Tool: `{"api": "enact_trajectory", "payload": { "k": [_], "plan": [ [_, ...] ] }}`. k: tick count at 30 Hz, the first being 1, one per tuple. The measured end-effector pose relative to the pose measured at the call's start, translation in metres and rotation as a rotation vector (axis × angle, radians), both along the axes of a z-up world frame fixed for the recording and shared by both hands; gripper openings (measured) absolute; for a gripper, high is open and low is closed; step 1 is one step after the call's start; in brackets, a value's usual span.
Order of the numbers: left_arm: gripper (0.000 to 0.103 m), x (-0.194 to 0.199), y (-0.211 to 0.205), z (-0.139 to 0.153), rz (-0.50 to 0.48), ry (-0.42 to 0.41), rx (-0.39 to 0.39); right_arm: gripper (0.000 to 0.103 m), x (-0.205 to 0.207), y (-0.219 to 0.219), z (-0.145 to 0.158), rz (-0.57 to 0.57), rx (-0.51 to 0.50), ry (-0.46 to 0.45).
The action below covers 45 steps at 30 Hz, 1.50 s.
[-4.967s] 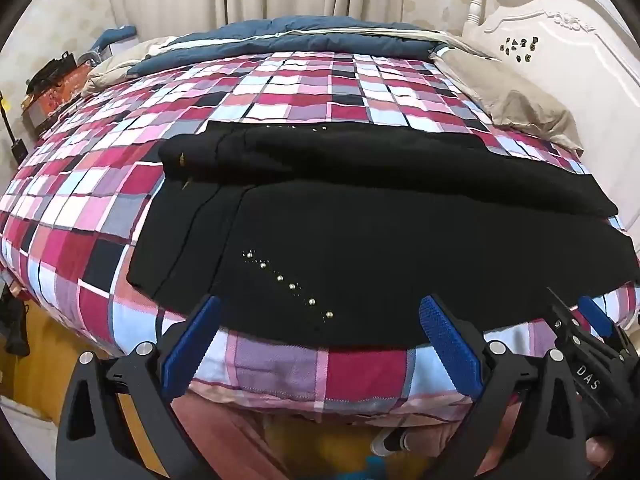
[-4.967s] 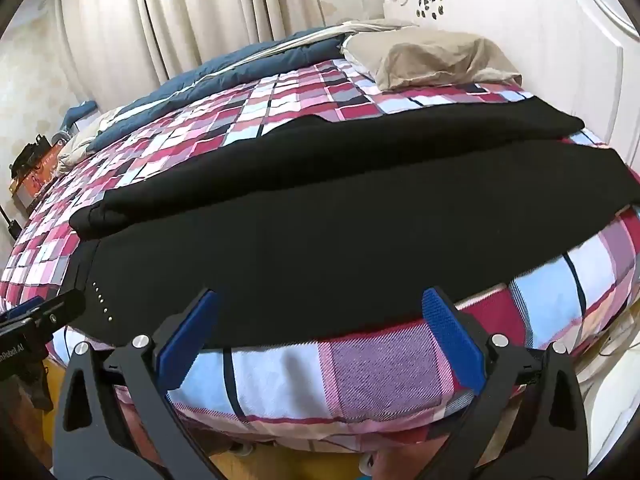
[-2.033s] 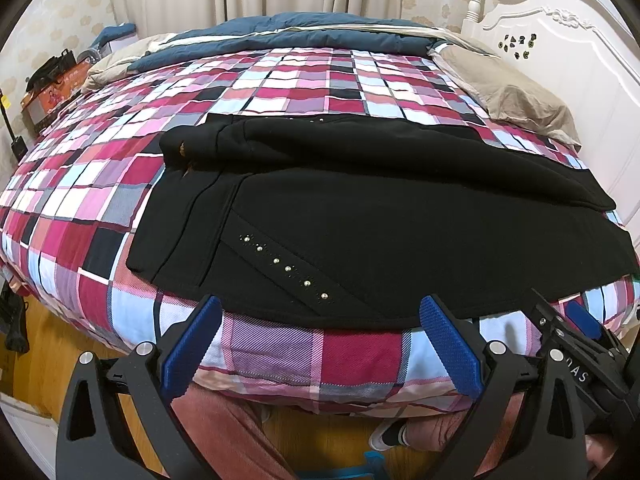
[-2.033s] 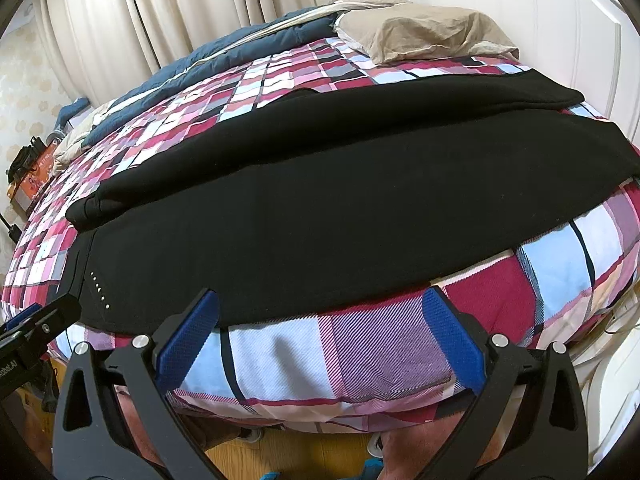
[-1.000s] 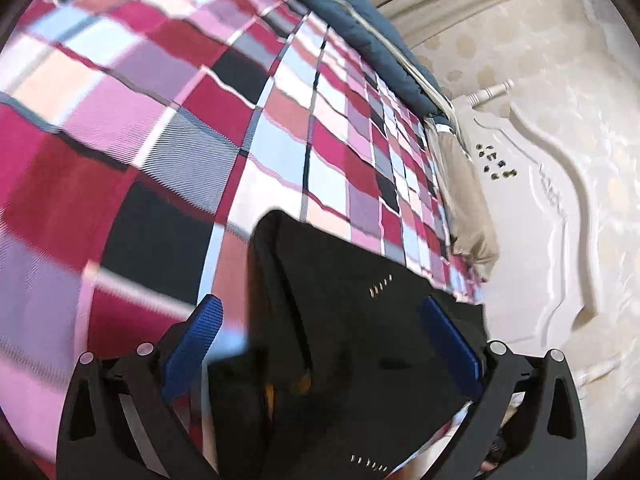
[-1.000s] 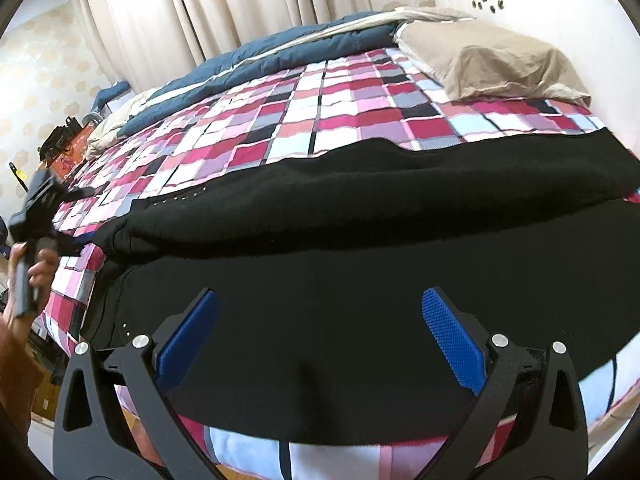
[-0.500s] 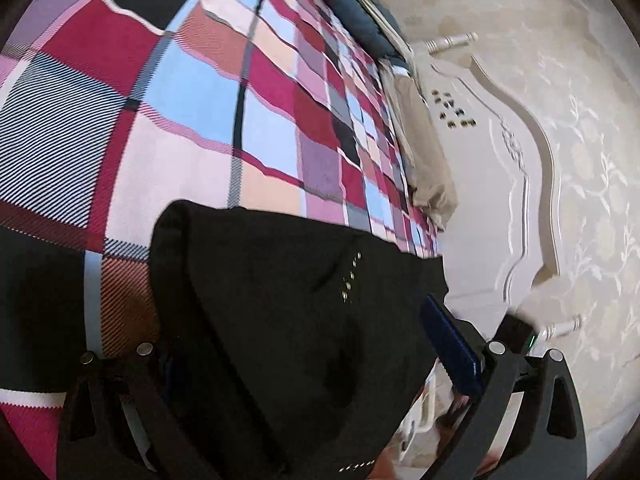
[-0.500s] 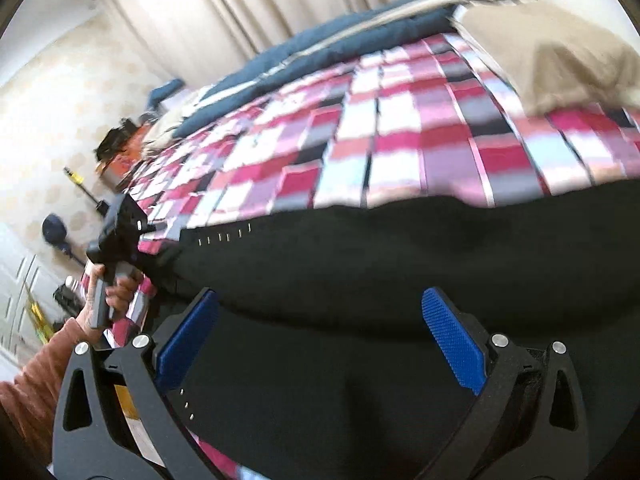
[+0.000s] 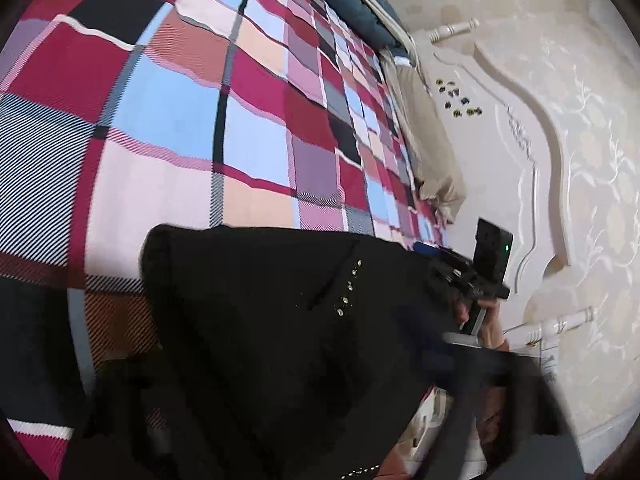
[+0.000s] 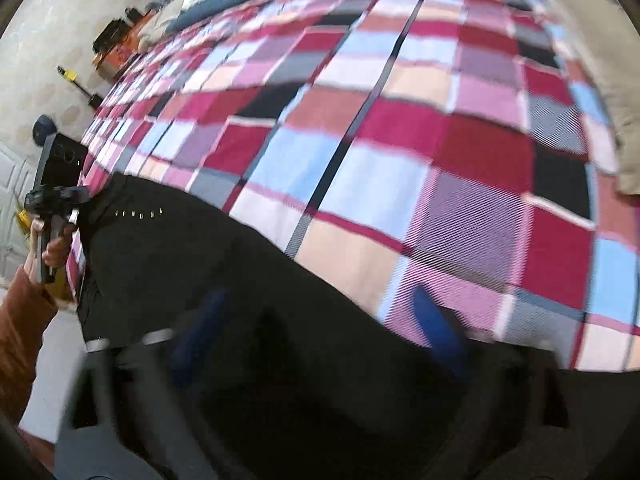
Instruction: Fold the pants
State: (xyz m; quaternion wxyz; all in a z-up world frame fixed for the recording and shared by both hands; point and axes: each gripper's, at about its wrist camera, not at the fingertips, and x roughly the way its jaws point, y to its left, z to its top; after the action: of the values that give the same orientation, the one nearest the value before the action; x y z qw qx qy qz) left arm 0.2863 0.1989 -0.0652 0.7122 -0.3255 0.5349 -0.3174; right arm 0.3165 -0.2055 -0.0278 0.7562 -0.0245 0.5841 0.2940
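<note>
Your left gripper (image 10: 86, 196) meets the studded end of the black knit pants (image 9: 260, 320); its opening cannot be told. The pants lie along the near edge of the checked red-pink-blue bedspread (image 9: 168, 112). Your right gripper (image 10: 320, 328), blurred, stands wide open over the cloth.
</note>
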Motion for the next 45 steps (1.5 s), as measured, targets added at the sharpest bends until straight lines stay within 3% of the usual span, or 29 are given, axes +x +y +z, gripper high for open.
{"api": "enact_trajectory", "payload": {
  "k": [1, 2, 4, 5, 6, 10, 15, 19, 24, 30, 35, 37, 38, 39, 42, 45],
  "plan": [
    [0.036, 0.001, 0.000, -0.002, 0.002, 0.004, 0.013, 0.034, 0.001, 0.002, -0.005, 0.011, -0.030, 0.012],
    [0.035, 0.002, -0.001, -0.003, 0.003, 0.005, 0.027, 0.032, 0.000, 0.004, -0.006, 0.019, -0.044, 0.010],
    [0.019, 0.005, -0.001, -0.006, 0.004, 0.009, 0.066, 0.009, -0.001, 0.003, -0.002, 0.030, -0.007, 0.015],
    [0.010, 0.005, 0.000, -0.006, 0.010, 0.010, 0.072, 0.008, -0.002, 0.001, 0.002, 0.024, 0.002, 0.008],
    [0.008, 0.005, 0.004, -0.005, 0.023, 0.009, 0.061, 0.007, -0.006, 0.000, 0.010, 0.013, 0.002, -0.025],
    [0.007, -0.002, 0.014, 0.014, 0.058, -0.080, -0.007, 0.007, -0.030, -0.004, 0.042, -0.027, -0.005, -0.177],
    [0.007, -0.034, 0.016, 0.053, 0.042, -0.270, -0.066, 0.007, -0.095, -0.006, 0.080, -0.078, -0.037, -0.433],
    [0.007, -0.071, 0.009, 0.063, 0.023, -0.338, -0.073, 0.007, -0.166, -0.012, 0.083, -0.097, -0.079, -0.564],
    [0.009, -0.124, 0.007, 0.054, 0.038, -0.375, -0.064, 0.007, -0.242, -0.007, 0.059, -0.102, -0.166, -0.661],
    [0.031, -0.170, 0.020, 0.015, 0.102, -0.299, -0.092, 0.010, -0.279, -0.006, 0.008, -0.128, -0.180, -0.598],
    [0.043, -0.199, 0.029, -0.002, 0.148, -0.251, -0.049, 0.025, -0.297, -0.009, -0.008, -0.190, -0.125, -0.577],
    [0.049, -0.212, 0.038, -0.003, 0.172, -0.255, -0.022, 0.058, -0.306, -0.011, -0.005, -0.214, -0.071, -0.553],
    [0.060, -0.218, 0.042, -0.004, 0.185, -0.255, -0.014, 0.063, -0.311, -0.013, -0.003, -0.237, -0.030, -0.539],
    [0.073, -0.226, 0.049, -0.005, 0.213, -0.245, -0.008, 0.064, -0.317, -0.015, -0.002, -0.248, -0.005, -0.528],
    [0.073, -0.248, 0.067, -0.009, 0.303, -0.221, -0.036, 0.064, -0.329, -0.024, -0.002, -0.297, 0.082, -0.469],
    [0.073, -0.270, 0.075, -0.006, 0.405, -0.214, -0.072, 0.064, -0.332, -0.044, -0.002, -0.409, 0.282, -0.360]
  ]
}}
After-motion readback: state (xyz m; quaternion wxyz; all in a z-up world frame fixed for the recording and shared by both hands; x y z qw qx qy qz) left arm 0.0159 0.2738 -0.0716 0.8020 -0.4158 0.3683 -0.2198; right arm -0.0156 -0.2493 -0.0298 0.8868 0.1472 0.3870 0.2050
